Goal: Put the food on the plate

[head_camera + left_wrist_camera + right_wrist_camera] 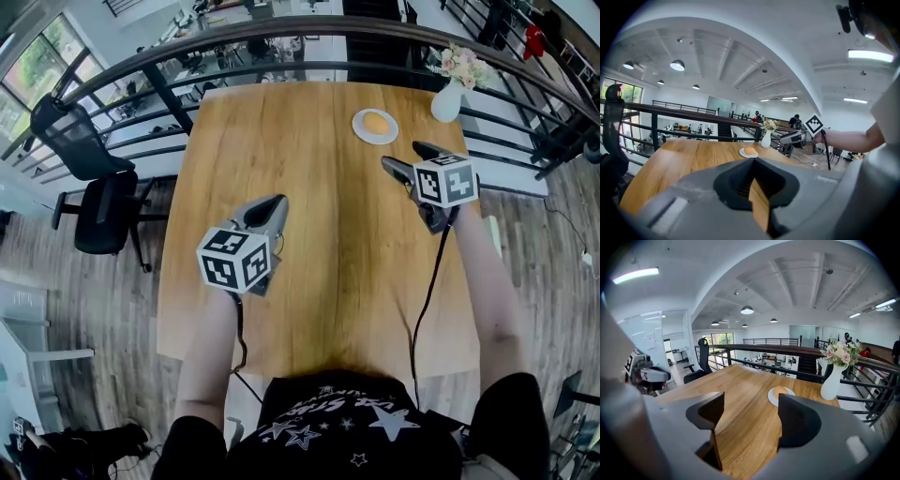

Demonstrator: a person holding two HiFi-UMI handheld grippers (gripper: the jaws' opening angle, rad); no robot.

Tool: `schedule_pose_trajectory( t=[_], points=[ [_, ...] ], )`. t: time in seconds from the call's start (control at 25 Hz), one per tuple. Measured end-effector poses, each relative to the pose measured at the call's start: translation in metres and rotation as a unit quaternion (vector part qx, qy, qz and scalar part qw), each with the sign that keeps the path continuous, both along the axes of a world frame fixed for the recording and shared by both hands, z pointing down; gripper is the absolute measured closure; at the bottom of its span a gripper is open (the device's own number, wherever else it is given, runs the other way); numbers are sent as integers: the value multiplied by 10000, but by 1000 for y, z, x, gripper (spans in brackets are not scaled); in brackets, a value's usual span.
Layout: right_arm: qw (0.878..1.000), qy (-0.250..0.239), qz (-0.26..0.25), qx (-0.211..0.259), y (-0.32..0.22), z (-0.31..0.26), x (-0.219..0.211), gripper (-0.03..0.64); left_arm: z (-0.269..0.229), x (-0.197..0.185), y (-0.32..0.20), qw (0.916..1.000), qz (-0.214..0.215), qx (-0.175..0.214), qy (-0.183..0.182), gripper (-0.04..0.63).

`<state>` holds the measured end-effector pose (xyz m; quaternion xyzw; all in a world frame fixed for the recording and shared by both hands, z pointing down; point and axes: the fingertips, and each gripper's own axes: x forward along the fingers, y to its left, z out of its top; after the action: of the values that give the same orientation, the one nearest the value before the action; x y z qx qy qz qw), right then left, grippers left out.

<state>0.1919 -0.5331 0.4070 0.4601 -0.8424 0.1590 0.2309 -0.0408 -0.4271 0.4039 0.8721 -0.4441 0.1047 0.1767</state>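
Note:
A round orange bun [376, 122] lies on a small white plate [359, 132] at the far right of the wooden table [281, 309]. My right gripper [403, 155] hovers just short of the plate, jaws wide apart with nothing between them; its own view shows the bun [780, 391] and plate [771, 399] beyond the gap [751, 401]. My left gripper [274, 203] hangs over the table's middle left, jaws closed together and empty. The left gripper view looks past its closed tips [753, 161] to the bun [749, 150] far off.
A white vase of flowers [447, 101] stands at the table's far right corner, close beside the plate. A curved black railing [281, 47] runs behind the table's far edge. A black office chair [94, 187] sits on the floor to the left.

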Motion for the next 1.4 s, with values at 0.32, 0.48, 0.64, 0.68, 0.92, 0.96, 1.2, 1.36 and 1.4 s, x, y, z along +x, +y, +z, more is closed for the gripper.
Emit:
schedule_pose_trajectory(
  t=[0.32,0.48,0.64,0.68,0.92,0.96,1.2,1.36,1.4],
  points=[
    [9993,14,-364,18,64,-20,-33,295,-23,-10,48,9998,-84,148,115,593],
    [9984,-196,-522,88,87,-25,-37,323,-27,5,73,9997,-110,206,97,594],
    [9963,-256,-817,14,107,-17,-45,349,-25,14,94,9997,-157,178,38,594],
    [9955,-278,-901,-7,114,-14,-47,359,-23,15,101,9997,-187,160,11,592],
    [9923,-449,-1147,-111,147,7,-50,371,-6,20,133,9994,-327,50,-44,593],
    [9923,-492,-1125,-130,151,10,-50,376,-4,21,135,9994,-338,29,-57,594],
    [9923,-884,-850,-196,160,22,-34,410,3,38,132,9996,-283,-52,1,594],
    [9914,-1073,-713,-210,163,29,-19,422,7,52,126,9999,-138,-59,39,594],
    [9917,-1091,-658,-196,165,31,-15,433,7,53,126,9999,-114,-56,52,594]
  ],
)
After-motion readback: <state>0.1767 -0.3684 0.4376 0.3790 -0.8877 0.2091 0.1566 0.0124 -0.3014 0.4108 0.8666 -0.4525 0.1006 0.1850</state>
